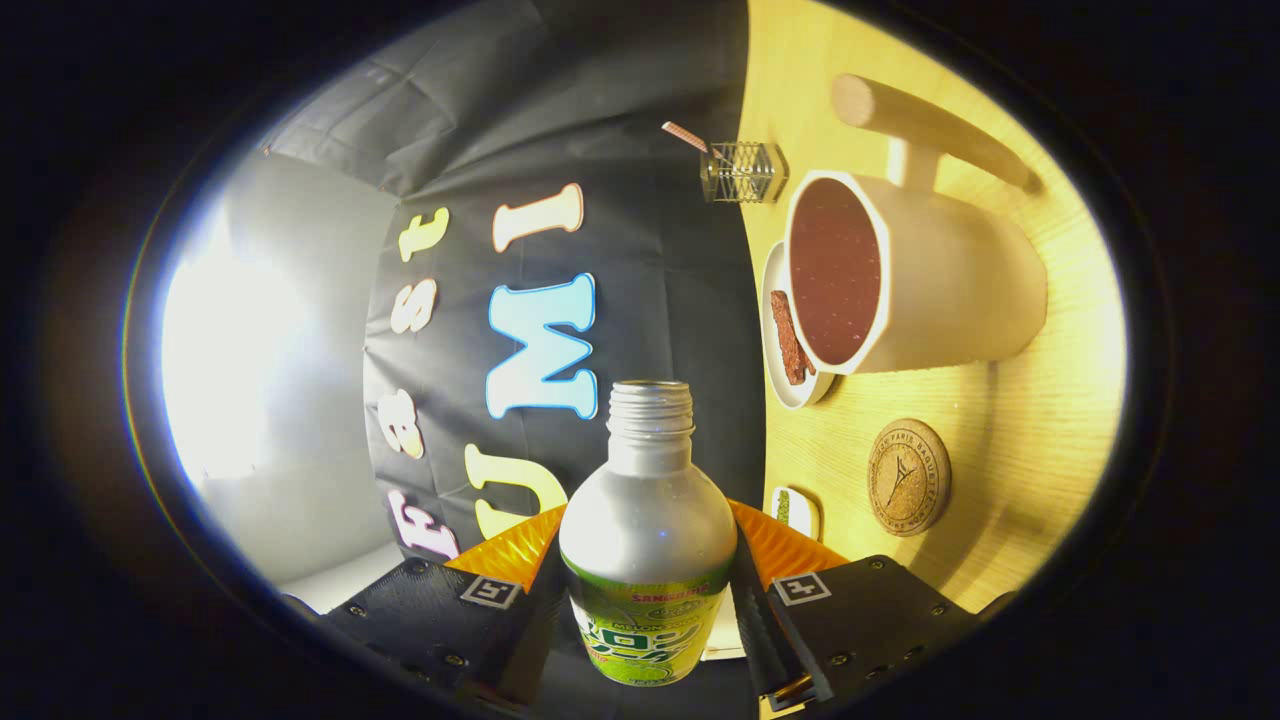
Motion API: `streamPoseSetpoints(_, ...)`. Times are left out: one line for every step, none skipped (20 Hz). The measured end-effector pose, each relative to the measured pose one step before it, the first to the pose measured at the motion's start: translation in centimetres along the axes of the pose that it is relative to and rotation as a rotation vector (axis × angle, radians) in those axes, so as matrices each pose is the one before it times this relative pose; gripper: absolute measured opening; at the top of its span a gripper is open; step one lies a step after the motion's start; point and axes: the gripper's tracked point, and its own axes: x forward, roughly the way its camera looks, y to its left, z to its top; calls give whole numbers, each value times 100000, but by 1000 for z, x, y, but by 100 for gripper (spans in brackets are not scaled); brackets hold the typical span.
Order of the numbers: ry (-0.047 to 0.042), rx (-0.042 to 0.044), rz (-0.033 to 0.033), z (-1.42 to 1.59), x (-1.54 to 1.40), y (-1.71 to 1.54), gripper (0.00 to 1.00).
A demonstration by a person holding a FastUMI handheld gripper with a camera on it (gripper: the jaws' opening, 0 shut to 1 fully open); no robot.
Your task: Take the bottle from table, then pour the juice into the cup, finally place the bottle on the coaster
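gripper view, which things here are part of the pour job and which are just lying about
Part of the job:
bottle, uncapped, clamped in the gripper
cup
coaster

Just lying about:
plate with a brown bar
wire rack
small dish

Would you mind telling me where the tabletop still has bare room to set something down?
The tool is shut on the bottle. Bare wood table lies beyond the cork coaster, below the cup. It is crowded around the cup: the white plate overlaps its rim, with the wire holder and wooden mallet close by.
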Motion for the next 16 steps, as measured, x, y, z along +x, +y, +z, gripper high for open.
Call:
streamPoseSetpoints(-710, 2016, 463, 116, -41, 7, 76)
streamPoseSetpoints(-414, 1584, 301, 78, 29, -73, 76)
streamPoseSetpoints(-489, 1196, 327, 98, 1, 81, 76)
streamPoseSetpoints(-324, 790, 344, 70, -45, 28, 76)
streamPoseSetpoints(-526, 870, 529, 64, 23, 323, 76)
streamPoseSetpoints(-418, 1143, 426, 30, 49, 60, 76)
streamPoseSetpoints(-281, 1396, 314, 5, -59, 53, 76)
streamPoseSetpoints(-248, 1450, 373, 31, -56, 42, 76)
streamPoseSetpoints(-116, 865, 128, -43, 52, 72, 76)
streamPoseSetpoints(-13, 60, -89, -94, 117, -34, 76)
streamPoseSetpoints(69, -346, -192, -73, 13, -5, 76)
streamPoseSetpoints(106, -170, 108, 12, 36, 13, 76)
streamPoseSetpoints(-30, 189, 141, -9, -49, 41, 76)
streamPoseSetpoints(4, 396, 160, -59, 91, 40, 76)
streamPoseSetpoints(50, 397, 89, -76, 41, -10, 76)
streamPoseSetpoints(100, 494, 60, -64, 83, -9, 76)
